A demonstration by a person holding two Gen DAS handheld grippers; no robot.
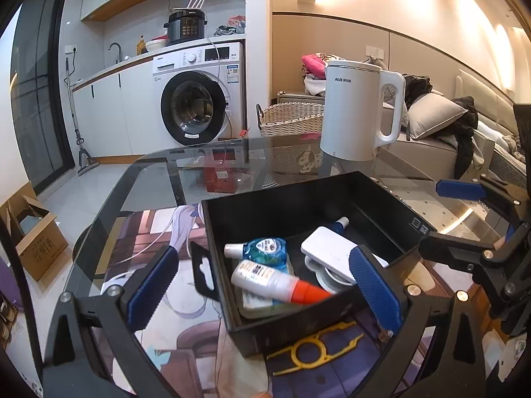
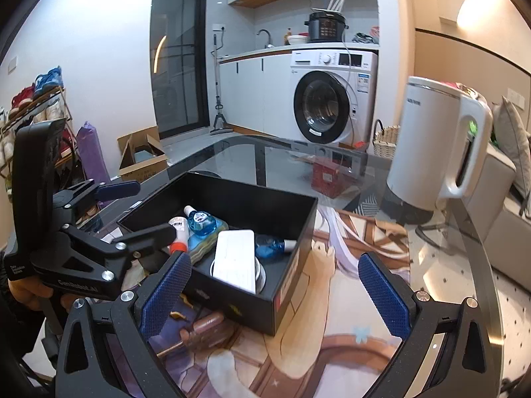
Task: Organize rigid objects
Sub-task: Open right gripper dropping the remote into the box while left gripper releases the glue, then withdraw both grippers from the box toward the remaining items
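On the glass table (image 1: 159, 179) sits your black box (image 1: 265, 205); inside it, the orange-capped bottle (image 1: 275, 282) lies flat, cap toward your left gripper (image 1: 265, 285). Both it and your right gripper (image 2: 275, 295) angle down, jaws wide, empty.

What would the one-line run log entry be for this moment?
left hand-held gripper: open, empty | right hand-held gripper: open, empty | black box: holds bottles, white case | kettle: outside box

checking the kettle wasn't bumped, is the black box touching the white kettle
Apart. The right wrist view shows bare glass table between the black box and the white kettle; the left wrist view shows the same gap.
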